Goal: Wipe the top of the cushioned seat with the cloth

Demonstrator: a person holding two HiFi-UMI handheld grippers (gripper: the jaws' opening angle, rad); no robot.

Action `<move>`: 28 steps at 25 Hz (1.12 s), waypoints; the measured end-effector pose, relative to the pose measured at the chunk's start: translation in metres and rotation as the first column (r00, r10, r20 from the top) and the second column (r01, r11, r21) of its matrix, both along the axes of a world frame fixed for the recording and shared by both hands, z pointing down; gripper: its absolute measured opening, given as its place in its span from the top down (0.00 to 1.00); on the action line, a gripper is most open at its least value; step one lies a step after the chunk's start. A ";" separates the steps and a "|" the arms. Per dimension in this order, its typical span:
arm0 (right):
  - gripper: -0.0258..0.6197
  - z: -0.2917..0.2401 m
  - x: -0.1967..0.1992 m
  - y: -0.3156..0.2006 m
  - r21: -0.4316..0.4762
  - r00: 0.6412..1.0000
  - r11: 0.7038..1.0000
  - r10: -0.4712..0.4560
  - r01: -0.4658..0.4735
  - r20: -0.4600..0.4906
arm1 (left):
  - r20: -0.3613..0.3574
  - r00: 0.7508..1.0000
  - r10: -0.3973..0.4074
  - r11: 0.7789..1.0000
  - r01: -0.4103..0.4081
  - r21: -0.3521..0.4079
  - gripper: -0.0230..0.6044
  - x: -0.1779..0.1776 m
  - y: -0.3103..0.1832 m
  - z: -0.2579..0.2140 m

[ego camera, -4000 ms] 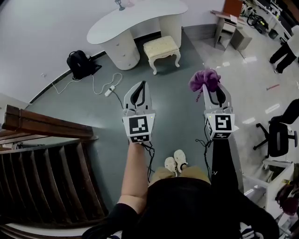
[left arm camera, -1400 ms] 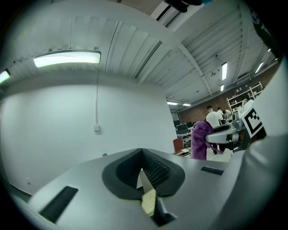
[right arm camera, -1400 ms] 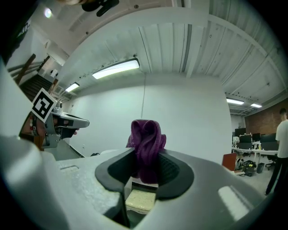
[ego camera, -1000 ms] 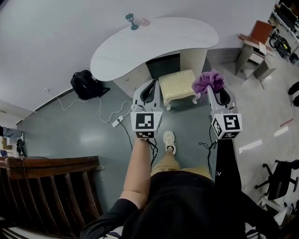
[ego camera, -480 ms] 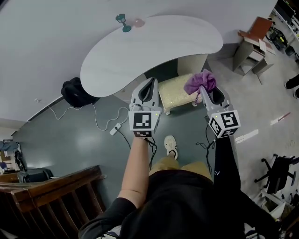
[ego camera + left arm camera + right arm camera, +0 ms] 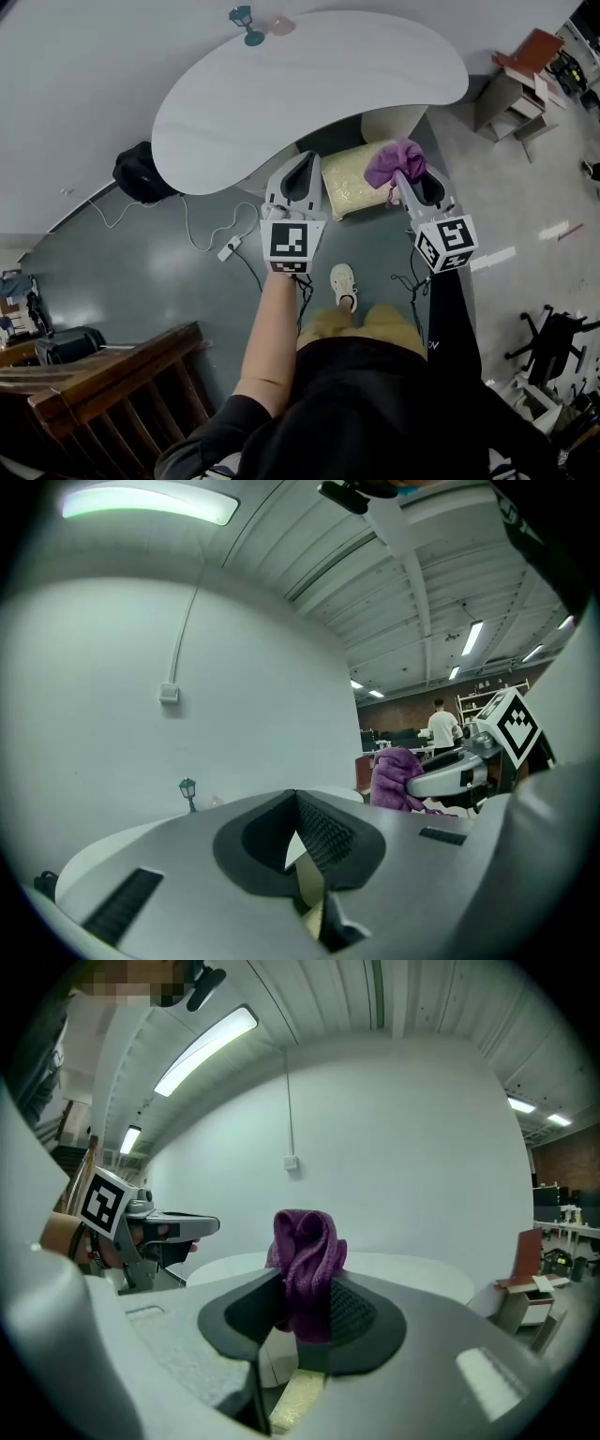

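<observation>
Bright, even indoor light from ceiling tube lamps (image 6: 150,503). Glare streaks on the floor (image 6: 492,260), shadows faint. Heavy fisheye bending, and dark vignette corners in both gripper views. Left tool (image 6: 296,803) body is soft near the lens; head view is sharp.

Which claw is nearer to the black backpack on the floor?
Left. The left claw is right of the backpack; the right claw, shut on the cloth, is farther right, past the cushioned seat.
</observation>
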State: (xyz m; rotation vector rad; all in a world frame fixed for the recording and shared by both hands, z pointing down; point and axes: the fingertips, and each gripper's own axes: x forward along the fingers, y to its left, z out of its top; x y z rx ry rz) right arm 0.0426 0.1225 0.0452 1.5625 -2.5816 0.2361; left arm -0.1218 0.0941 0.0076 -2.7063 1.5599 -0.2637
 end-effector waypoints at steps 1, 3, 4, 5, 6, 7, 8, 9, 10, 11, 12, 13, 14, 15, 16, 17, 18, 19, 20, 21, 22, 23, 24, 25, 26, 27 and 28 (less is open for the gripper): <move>0.78 0.004 -0.001 -0.003 -0.008 1.000 1.000 0.000 0.000 0.000 | -0.003 1.000 -0.001 1.000 0.001 -0.005 0.95 0.000 -0.002 0.003; 0.78 0.011 0.001 -0.010 -0.026 1.000 1.000 0.007 -0.007 0.014 | -0.005 1.000 -0.001 1.000 0.001 -0.011 0.95 0.002 -0.006 0.008; 0.78 0.014 0.003 -0.014 -0.035 1.000 0.999 0.014 -0.014 0.024 | -0.002 1.000 -0.001 1.000 0.001 -0.012 0.95 0.004 -0.009 0.010; 0.78 0.017 0.005 -0.018 -0.042 0.999 0.999 0.023 -0.021 0.032 | 0.003 1.000 0.000 1.000 0.000 -0.012 0.95 0.006 -0.012 0.012; 0.78 0.021 0.007 -0.022 -0.050 0.999 0.998 0.031 -0.029 0.038 | 0.007 1.000 0.001 1.000 -0.001 -0.013 0.95 0.007 -0.014 0.014; 0.78 0.024 0.007 -0.026 -0.059 0.999 0.998 0.038 -0.036 0.039 | 0.009 1.000 0.001 1.000 -0.001 -0.016 0.95 0.008 -0.016 0.017; 0.78 0.029 0.008 -0.029 -0.070 0.998 0.997 0.044 -0.041 0.038 | 0.009 1.000 0.000 1.000 0.000 -0.020 0.95 0.009 -0.018 0.019; 0.78 0.034 0.008 -0.032 -0.083 0.998 0.996 0.048 -0.044 0.037 | 0.008 1.000 -0.003 1.000 0.003 -0.023 0.95 0.009 -0.020 0.022; 0.78 0.040 0.009 -0.036 -0.097 0.998 0.994 0.049 -0.045 0.038 | 0.007 1.000 -0.008 1.000 0.008 -0.028 0.95 0.010 -0.022 0.025; 0.78 0.046 0.011 -0.040 -0.109 0.998 0.993 0.047 -0.043 0.041 | 0.006 1.000 -0.013 0.999 0.014 -0.032 0.95 0.012 -0.025 0.028; 0.78 0.052 0.013 -0.044 -0.122 0.998 0.992 0.046 -0.040 0.046 | 0.007 1.000 -0.020 0.999 0.020 -0.037 0.95 0.015 -0.028 0.032; 0.78 0.058 0.017 -0.049 -0.135 0.998 0.990 0.047 -0.039 0.053 | 0.010 1.000 -0.027 0.999 0.027 -0.042 0.95 0.018 -0.032 0.035; 0.78 0.064 0.021 -0.054 -0.150 0.997 0.988 0.047 -0.038 0.061 | 0.014 0.999 -0.034 0.998 0.034 -0.048 0.95 0.021 -0.035 0.039; 0.78 0.069 0.024 -0.059 -0.164 0.997 0.986 0.046 -0.035 0.068 | 0.018 0.999 -0.041 0.998 0.042 -0.054 0.95 0.024 -0.038 0.043; 0.78 0.075 0.027 -0.063 -0.179 0.996 0.983 0.043 -0.029 0.074 | 0.022 0.999 -0.050 0.997 0.051 -0.061 0.95 0.027 -0.040 0.047; 0.78 0.079 0.029 -0.068 -0.193 0.996 0.981 0.038 -0.022 0.080 | 0.026 0.998 -0.059 0.996 0.061 -0.069 0.95 0.029 -0.043 0.051; 0.78 0.085 0.032 -0.072 -0.207 0.996 0.978 0.031 -0.013 0.088 | 0.033 0.997 -0.070 0.994 0.072 -0.076 0.95 0.032 -0.045 0.057; 0.78 0.092 0.035 -0.076 -0.220 0.995 0.976 0.023 -0.001 0.098 | 0.040 0.996 -0.084 0.993 0.087 -0.084 0.95 0.035 -0.047 0.064; 0.78 0.100 0.038 -0.081 -0.232 0.994 0.973 0.013 0.012 0.107 | 0.048 0.994 -0.100 0.990 0.104 -0.091 0.95 0.039 -0.050 0.072; 0.78 0.110 0.042 -0.086 -0.244 0.993 0.970 0.004 0.025 0.115 | 0.054 0.992 -0.116 0.988 0.121 -0.098 0.95 0.043 -0.054 0.080; 0.78 0.120 0.045 -0.091 -0.256 0.993 0.966 -0.008 0.039 0.122 | 0.057 0.990 -0.132 0.985 0.137 -0.102 0.95 0.047 -0.058 0.087; 0.78 0.129 0.048 -0.096 -0.268 0.992 0.962 -0.023 0.057 0.127 | 0.057 0.987 -0.148 0.982 0.153 -0.106 0.95 0.051 -0.063 0.094; 0.78 0.136 0.049 -0.100 -0.280 0.991 0.957 -0.041 0.077 0.131 | 0.056 0.985 -0.164 0.979 0.169 -0.110 0.95 0.053 -0.067 0.098; 0.78 0.142 0.048 -0.103 -0.291 0.989 0.952 -0.061 0.098 0.133 | 0.055 0.982 -0.180 0.976 0.185 -0.115 0.95 0.055 -0.070 0.102; 0.78 0.147 0.047 -0.105 -0.300 0.987 0.946 -0.082 0.119 0.136 | 0.057 0.979 -0.196 0.972 0.201 -0.121 0.95 0.056 -0.073 0.105; 0.78 0.151 0.046 -0.106 -0.305 0.985 0.942 -0.101 0.139 0.137 | 0.061 0.976 -0.211 0.968 0.217 -0.128 0.95 0.056 -0.075 0.108; 0.78 0.155 0.045 -0.108 -0.307 0.983 0.939 -0.119 0.156 0.137 | 0.066 0.972 -0.224 0.964 0.231 -0.134 0.95 0.057 -0.078 0.112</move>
